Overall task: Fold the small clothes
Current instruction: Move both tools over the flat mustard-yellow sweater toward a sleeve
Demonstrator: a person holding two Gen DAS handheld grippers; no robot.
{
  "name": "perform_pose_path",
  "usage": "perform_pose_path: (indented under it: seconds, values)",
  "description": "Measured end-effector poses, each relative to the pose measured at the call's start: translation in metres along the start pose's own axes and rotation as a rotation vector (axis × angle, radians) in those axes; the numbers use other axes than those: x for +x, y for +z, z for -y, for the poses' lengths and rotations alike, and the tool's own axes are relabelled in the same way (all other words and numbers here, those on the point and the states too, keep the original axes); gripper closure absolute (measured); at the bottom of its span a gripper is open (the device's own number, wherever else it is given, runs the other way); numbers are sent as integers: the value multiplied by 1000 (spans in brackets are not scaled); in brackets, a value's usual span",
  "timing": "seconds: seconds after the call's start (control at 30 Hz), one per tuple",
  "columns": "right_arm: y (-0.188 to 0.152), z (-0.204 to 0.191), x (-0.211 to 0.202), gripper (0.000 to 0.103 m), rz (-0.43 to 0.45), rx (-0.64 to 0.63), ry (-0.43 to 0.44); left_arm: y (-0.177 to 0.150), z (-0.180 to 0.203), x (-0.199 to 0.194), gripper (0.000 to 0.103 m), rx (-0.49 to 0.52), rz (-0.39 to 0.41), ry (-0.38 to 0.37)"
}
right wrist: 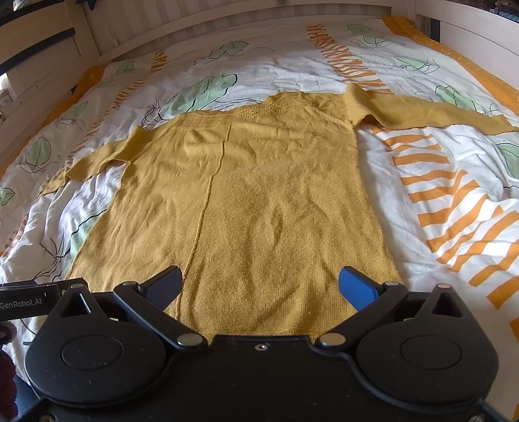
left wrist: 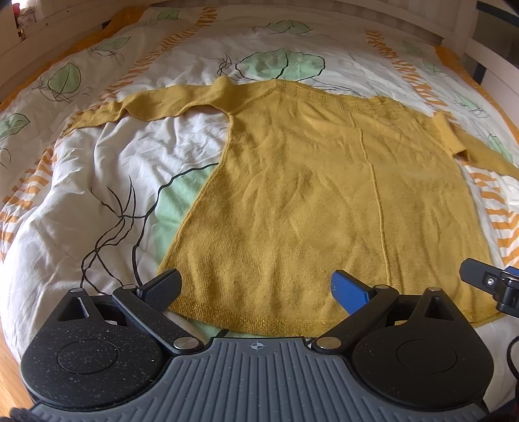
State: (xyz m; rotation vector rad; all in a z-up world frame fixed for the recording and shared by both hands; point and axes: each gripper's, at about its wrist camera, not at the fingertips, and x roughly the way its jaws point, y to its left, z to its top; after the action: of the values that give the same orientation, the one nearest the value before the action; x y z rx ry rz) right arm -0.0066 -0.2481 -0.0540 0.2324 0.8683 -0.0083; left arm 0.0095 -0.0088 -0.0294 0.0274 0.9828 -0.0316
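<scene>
- Plainly, the mustard knit sweater (left wrist: 311, 194) lay spread flat on the leaf-and-stripe patterned duvet (left wrist: 97, 168), hem nearest both cameras, neckline far away toward the pale headboard (right wrist: 227, 19).
- Its long axis ran straight away from both tools, hem to collar, with a raised seam (right wrist: 207, 194) tracing that line up the body.
- One sleeve (left wrist: 146, 104) stretched out sideways to the left; the other sleeve (right wrist: 431, 110) stretched out to the right, so nothing appeared folded yet.
- The left gripper (left wrist: 256, 289) hovered just over the hem near its left corner, fingers spread wide, nothing held.
- The right gripper (right wrist: 259, 285) sat over the hem's right part, fingers likewise wide apart and empty; its tip showed at the edge of the left wrist view.
- Whether either set of fingers touched the knit could not be told; both looked poised just above it.
- By position, the left tool was nearer the left sleeve and side edge, the right tool nearer the right ones.
- Both tools were held low and roughly level, side by side, pointing along the garment's length.
- A first fold would probably need a reach forward past the hem toward a sleeve or shoulder.
</scene>
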Motion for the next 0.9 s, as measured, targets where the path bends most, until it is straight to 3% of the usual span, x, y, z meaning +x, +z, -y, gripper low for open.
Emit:
perform_pose_path:
  seconds: [0.63,0.73,0.9]
  values:
    - [4,0,26,1,-69,14,9,1,-2,23,3,-3,-60,-5]
    - [6,-1,32,1,-83,13,9,2,-5,30,3,-18,-82,-46]
    - [13,-4,43,1,-92,-11,8,7,-23,43,3,-134,-107,-186]
